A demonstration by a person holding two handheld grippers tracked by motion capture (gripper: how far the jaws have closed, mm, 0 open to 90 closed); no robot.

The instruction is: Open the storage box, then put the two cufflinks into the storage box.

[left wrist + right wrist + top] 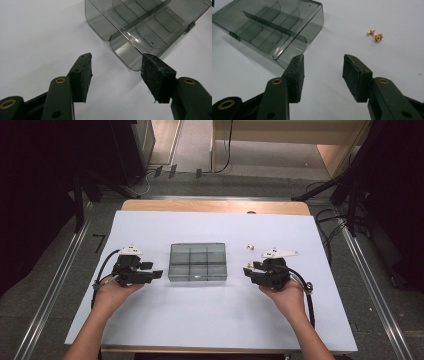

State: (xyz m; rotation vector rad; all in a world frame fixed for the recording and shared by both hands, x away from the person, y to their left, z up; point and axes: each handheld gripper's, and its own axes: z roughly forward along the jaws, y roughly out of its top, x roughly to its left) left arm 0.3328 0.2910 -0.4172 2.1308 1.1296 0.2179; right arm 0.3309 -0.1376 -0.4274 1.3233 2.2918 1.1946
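Observation:
A smoky clear compartment box (197, 262) with its lid down lies flat in the middle of the white sheet. My left gripper (154, 270) rests just left of it, open, jaws pointing at the box's left end with only bare sheet between them. The left gripper view shows the box's near corner (140, 27) just beyond that gripper (116, 75). On the box's right side sits my right gripper (248, 270), also open and holding nothing. A small gold trinket (250, 246) lies beyond it. In the right gripper view the trinket (375, 35) is ahead to the right of that gripper (323, 75), and the box (269, 27) is ahead to the left.
The white sheet (210, 315) covers most of the wooden table, whose bare back edge (215, 206) shows. Metal rails (370, 285) run along both sides on the floor. Dark stands and cables (330, 220) sit beyond the far corners.

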